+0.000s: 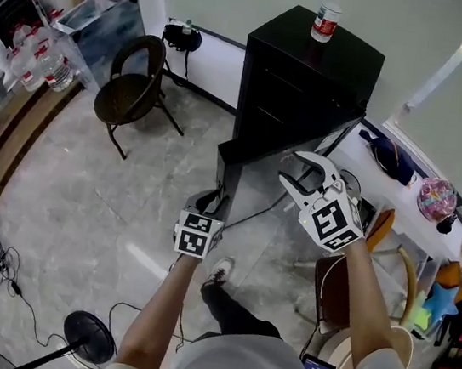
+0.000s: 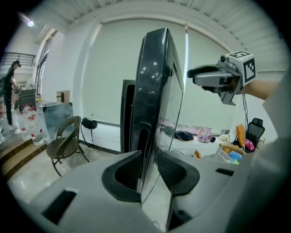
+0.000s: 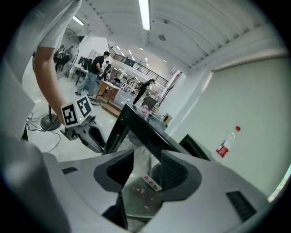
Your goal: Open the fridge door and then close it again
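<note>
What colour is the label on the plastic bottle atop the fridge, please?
Red; the clear plastic bottle shows best in the head view.

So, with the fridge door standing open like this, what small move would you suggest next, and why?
Probably ease the left gripper toward the fridge, starting the door shut. The door already stands well open and the left jaws look clamped on its free edge, so that grip can steer it. The right gripper hangs open beside it, holding nothing; keep it clear.
</note>
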Tool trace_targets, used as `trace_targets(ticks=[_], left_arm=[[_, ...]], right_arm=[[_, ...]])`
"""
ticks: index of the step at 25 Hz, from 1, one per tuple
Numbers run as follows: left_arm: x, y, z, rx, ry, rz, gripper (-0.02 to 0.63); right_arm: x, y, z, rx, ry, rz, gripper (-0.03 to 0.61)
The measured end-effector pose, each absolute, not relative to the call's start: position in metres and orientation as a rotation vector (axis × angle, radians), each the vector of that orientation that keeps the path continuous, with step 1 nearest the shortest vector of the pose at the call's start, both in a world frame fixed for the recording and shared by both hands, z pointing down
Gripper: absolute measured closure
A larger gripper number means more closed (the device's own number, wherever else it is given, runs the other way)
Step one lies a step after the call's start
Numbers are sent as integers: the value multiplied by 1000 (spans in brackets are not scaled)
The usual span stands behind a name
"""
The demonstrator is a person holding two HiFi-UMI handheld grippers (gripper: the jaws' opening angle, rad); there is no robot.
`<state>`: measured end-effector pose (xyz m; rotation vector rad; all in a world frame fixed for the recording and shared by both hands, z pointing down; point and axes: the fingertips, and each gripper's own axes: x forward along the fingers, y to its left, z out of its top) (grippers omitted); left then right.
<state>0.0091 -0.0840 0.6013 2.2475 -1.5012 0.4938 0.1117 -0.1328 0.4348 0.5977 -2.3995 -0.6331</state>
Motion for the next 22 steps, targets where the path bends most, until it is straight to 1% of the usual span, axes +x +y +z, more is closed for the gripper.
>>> trace_targets(ticks=[3, 8, 15, 22], left_arm=[[1, -106, 602, 2260, -1472, 491, 522], [-11, -138, 604, 2261, -1428, 476, 522], [-30, -174, 604, 2290, -1360, 508, 522], [-45, -202, 602, 2350, -1259, 547, 522]], right_arm=[[113, -163, 422, 634, -2324, -723, 386], [115, -206, 409, 685, -2256, -771, 368], [97, -239, 418, 645, -2158, -801, 368], [85, -254, 419, 620, -2089, -846, 381]])
